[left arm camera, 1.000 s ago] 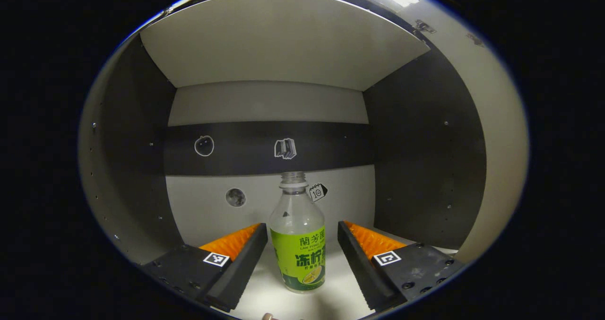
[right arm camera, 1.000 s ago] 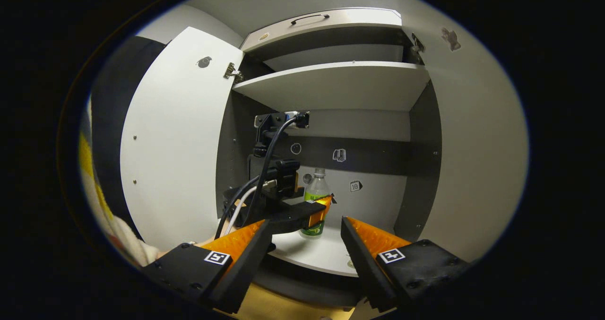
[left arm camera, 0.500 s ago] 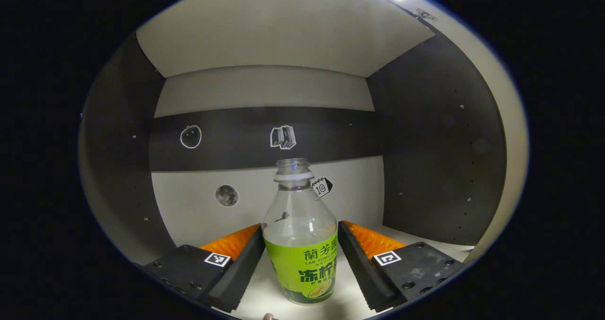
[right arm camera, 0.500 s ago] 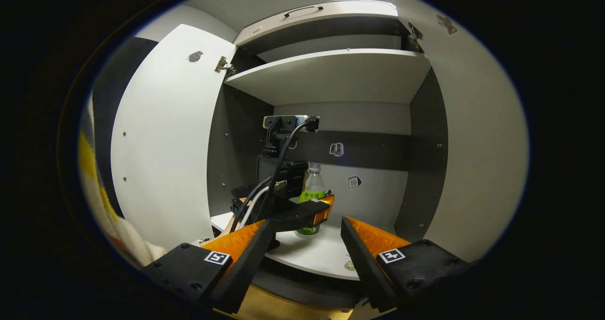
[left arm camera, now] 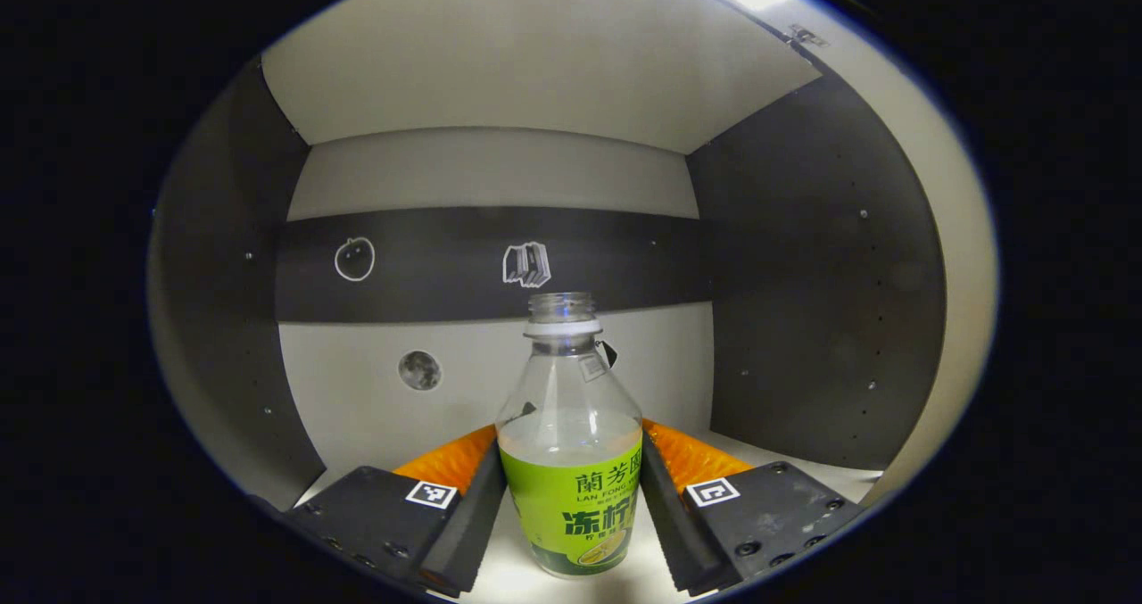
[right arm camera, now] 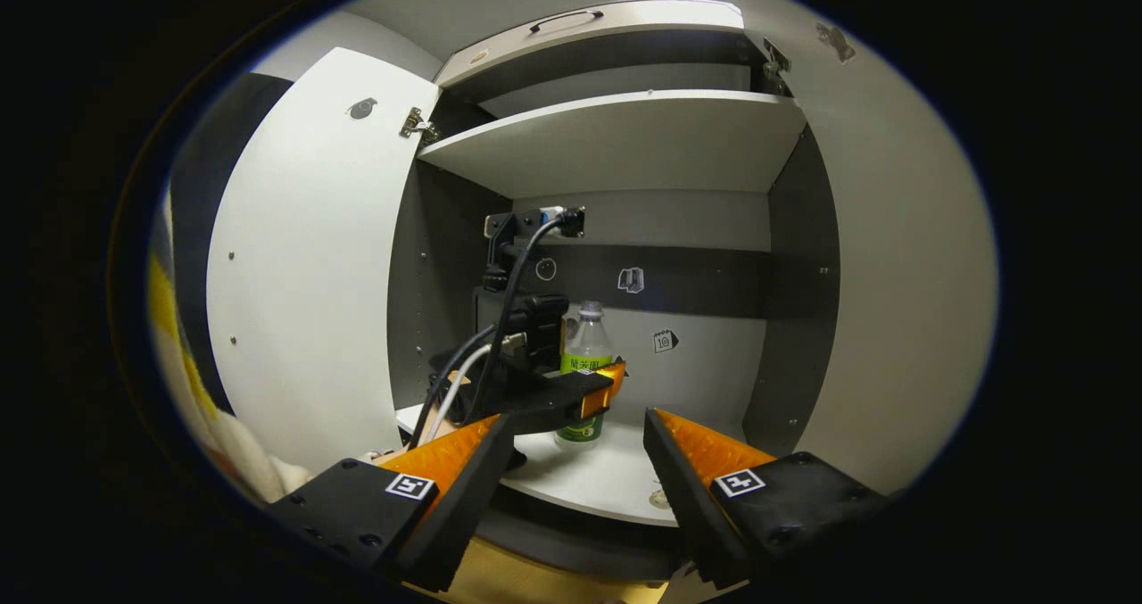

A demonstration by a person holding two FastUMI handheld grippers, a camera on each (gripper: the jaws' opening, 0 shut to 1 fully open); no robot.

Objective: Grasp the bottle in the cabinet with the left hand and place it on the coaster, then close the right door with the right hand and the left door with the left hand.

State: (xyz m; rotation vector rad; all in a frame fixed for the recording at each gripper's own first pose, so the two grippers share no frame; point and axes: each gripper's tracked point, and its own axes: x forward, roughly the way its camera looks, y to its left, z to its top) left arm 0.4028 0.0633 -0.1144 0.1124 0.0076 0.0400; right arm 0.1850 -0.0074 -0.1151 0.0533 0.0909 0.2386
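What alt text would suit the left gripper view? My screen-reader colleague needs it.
The left gripper has its two fingers against either side of an uncapped clear bottle with a green label, standing upright on the cabinet shelf. Behind it, small stickers dot the back wall.

Bottles: one bottle (left arm camera: 570,461), uncapped, with a green label, standing on the cabinet floor.
Grippers: two, the left gripper (left arm camera: 569,533) and the right gripper (right arm camera: 578,461).
Cabinet doors: two, the left door (right arm camera: 303,274) and the right door (right arm camera: 892,256), both swung open.
Shelves: one shelf (right arm camera: 616,140).
Small stickers on the cabinet's back wall: four, two on the dark band and two on the pale panel below.
Handles: one handle (right arm camera: 560,20), on the panel above.
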